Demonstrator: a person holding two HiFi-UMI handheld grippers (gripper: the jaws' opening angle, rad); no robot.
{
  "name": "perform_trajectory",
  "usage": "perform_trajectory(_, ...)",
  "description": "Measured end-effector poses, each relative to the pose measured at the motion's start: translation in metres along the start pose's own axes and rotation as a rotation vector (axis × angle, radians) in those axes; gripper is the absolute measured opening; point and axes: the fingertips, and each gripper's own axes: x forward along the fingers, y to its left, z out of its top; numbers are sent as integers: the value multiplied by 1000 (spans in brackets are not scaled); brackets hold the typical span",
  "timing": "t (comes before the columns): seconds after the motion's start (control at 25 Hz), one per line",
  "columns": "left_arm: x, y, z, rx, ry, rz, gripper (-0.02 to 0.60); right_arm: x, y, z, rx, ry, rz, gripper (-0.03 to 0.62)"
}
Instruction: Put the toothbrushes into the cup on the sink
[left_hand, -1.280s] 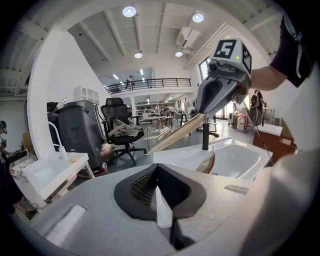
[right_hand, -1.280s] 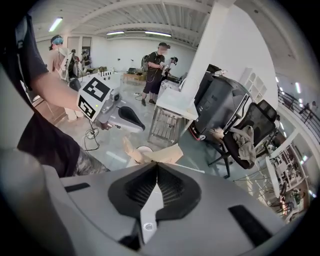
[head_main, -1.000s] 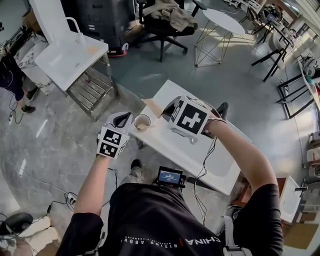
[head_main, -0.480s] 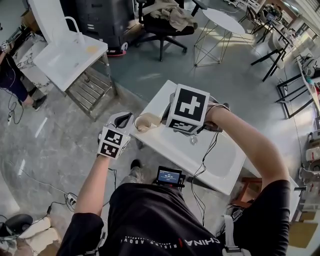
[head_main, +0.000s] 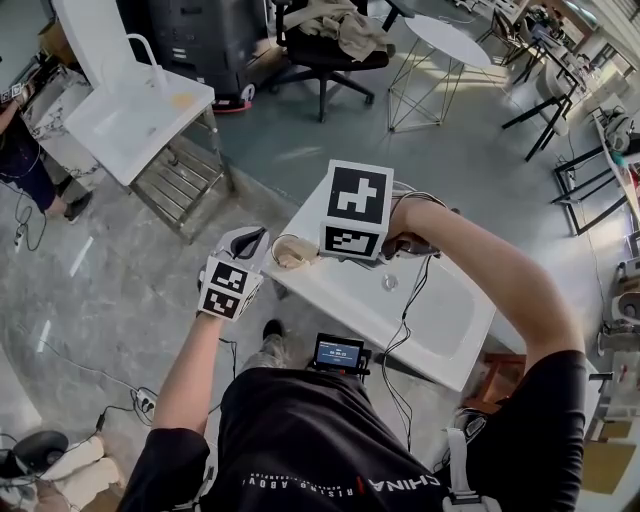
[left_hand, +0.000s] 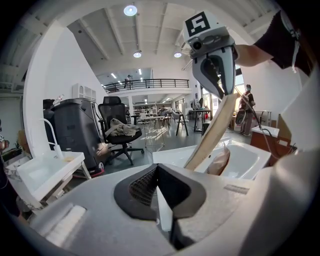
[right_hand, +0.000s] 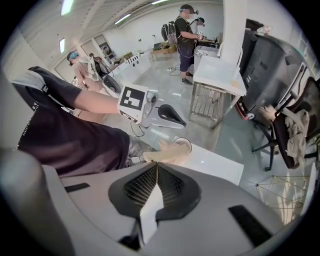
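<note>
Tan toothbrush (left_hand: 210, 135) clamped in R gripper (left_hand: 220, 91) — at cup (head_main: 291, 251).

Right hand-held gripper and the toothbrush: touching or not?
Touching. The left gripper view shows the toothbrush with its upper end clamped between the jaws of the right hand-held gripper, its shaft slanting down from them.

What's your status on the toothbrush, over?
Left gripper jaws together, empty. Right gripper clamped on toothbrush, far end at the cup on the sink corner. Nothing blocking.
</note>
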Motion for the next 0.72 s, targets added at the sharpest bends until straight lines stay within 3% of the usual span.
perform_trajectory(0.32,3,6,-2,-15,6,-2,5,13,-3,18,-1,-9,106,14)
perform_trajectory(0.72,14,12,-1,-16,10,-7,5,-6,-2,18,-1,7,150,14)
